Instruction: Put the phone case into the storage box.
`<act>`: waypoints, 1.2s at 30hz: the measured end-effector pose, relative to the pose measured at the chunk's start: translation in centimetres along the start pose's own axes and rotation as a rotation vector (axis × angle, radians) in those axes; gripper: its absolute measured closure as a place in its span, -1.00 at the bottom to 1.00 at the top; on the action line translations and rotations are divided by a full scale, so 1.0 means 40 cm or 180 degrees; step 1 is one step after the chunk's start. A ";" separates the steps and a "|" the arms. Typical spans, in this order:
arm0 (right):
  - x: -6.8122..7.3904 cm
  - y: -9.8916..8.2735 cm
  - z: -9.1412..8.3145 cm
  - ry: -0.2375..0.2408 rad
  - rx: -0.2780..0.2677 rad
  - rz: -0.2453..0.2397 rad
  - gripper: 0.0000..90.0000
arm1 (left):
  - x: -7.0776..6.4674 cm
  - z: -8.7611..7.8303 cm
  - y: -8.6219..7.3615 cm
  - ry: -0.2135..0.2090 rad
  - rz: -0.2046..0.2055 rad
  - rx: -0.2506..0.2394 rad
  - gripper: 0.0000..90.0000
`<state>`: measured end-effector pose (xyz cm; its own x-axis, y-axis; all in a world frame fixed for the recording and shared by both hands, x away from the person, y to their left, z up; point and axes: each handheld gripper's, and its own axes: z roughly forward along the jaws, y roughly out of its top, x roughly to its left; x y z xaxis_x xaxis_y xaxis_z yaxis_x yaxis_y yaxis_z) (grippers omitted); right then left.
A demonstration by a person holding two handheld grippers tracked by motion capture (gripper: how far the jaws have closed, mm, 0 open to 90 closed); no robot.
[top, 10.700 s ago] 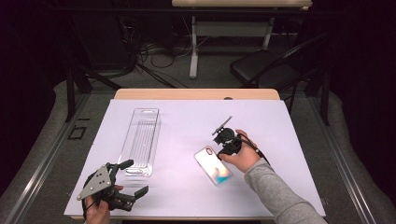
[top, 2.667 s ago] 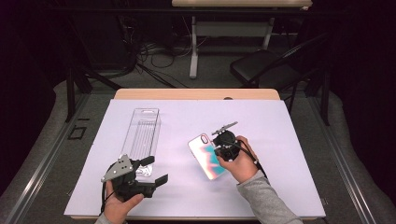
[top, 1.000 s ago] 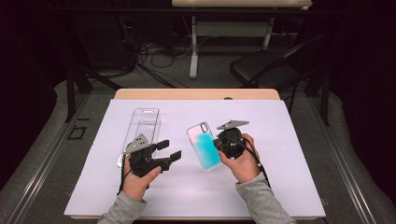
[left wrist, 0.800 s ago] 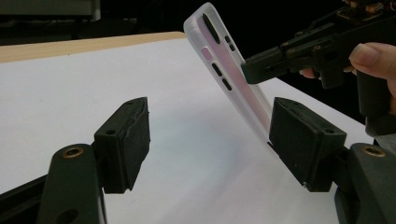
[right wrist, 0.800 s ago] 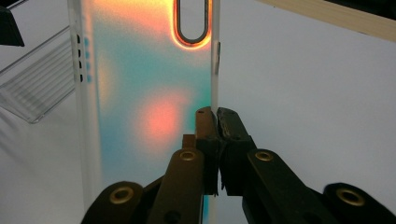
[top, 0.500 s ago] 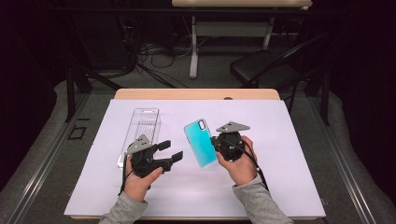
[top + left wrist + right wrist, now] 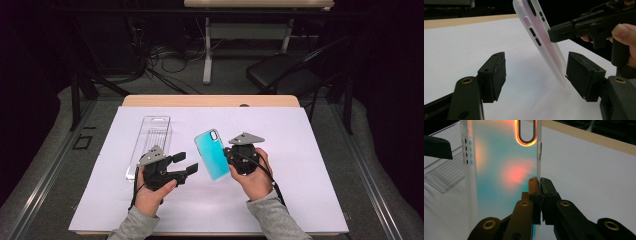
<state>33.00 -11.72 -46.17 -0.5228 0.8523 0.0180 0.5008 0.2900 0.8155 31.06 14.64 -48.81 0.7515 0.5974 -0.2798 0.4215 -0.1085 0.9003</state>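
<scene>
**High view: you hold the phone case up between both grippers**

High view first, nearest you: your left gripper (image 7: 188, 165) sits low over the white table cover (image 7: 310, 150), jaws apart and pointing toward the phone case (image 7: 213, 154). Those jaws have just been closing a little. In the left gripper view the case's lower end (image 7: 554, 57) stands between the two jaws, just beside one pad (image 7: 584, 75) and well apart from the other; neither pad presses on it. Your right gripper (image 7: 540, 185) is clamped tight on one side wall of the case, holding it off the table, tilted, camera cutout uppermost. Farther back on your left, the clear plastic tray (image 7: 152, 135) lies flat on the cover. Beyond the table's wooden edge stands a dark chair (image 7: 280, 75).
</scene>
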 end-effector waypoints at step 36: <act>0.007 -0.003 0.002 0.0019 -0.0038 -0.0042 0.95 | 0.018 0.063 0.021 -0.0398 -0.0971 -0.0007 0.19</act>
<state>32.86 -11.47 -46.31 -0.5333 0.8458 0.0106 0.4856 0.2959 0.8226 33.25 12.98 -49.10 0.6474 0.4999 -0.5753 0.6358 0.0621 0.7694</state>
